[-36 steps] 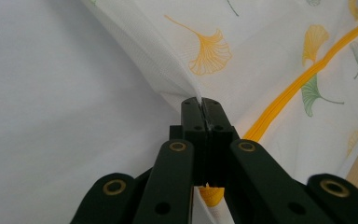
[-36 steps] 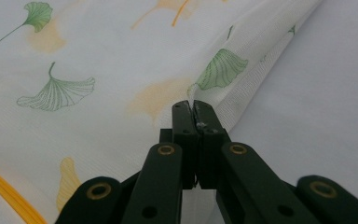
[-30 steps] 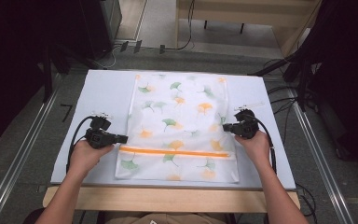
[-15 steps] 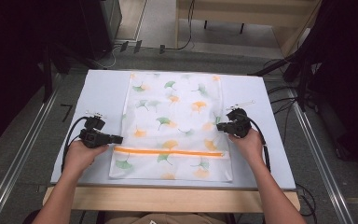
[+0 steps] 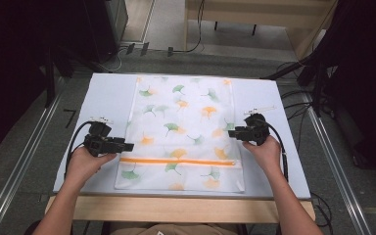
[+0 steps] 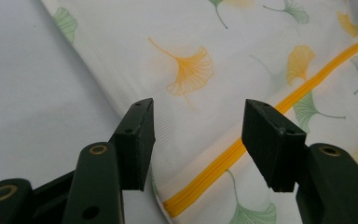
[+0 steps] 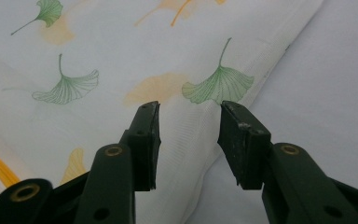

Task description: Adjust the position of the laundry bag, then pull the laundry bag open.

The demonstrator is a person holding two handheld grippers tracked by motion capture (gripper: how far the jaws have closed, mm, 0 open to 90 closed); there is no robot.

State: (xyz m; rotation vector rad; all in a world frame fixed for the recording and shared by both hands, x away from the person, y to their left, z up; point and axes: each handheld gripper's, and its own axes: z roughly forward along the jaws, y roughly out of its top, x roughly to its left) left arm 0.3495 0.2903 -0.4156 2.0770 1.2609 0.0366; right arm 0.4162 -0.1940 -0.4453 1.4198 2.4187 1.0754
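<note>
Pale tabletop (image 5: 107,98) bears the leaf-print bag (image 5: 183,127) — between left hand-held gripper (image 5: 127,146) and right hand-held gripper (image 5: 232,133), both just opening, empty.

Pale table top (image 5: 107,98), wooden front edge (image 5: 176,208), grey floor (image 5: 24,142), floor cables (image 5: 142,49).

- Laundry bag (image 5: 183,127) — white mesh, printed all over with ginkgo leaves in green and orange-yellow.
- Zipper (image 5: 176,161) — a bright orange line across the bag, toward its near end; more green and orange leaves lie on the strip beyond it.
- Table mat (image 5: 105,98) around the bag: plain pale lilac-grey.
- Table edge (image 5: 176,208), below the bag's near end: light wood.
- Left gripper (image 5: 127,146) and right gripper (image 5: 231,133), at the bag's two sides: black, brass-coloured rivets on the jaws.
</note>
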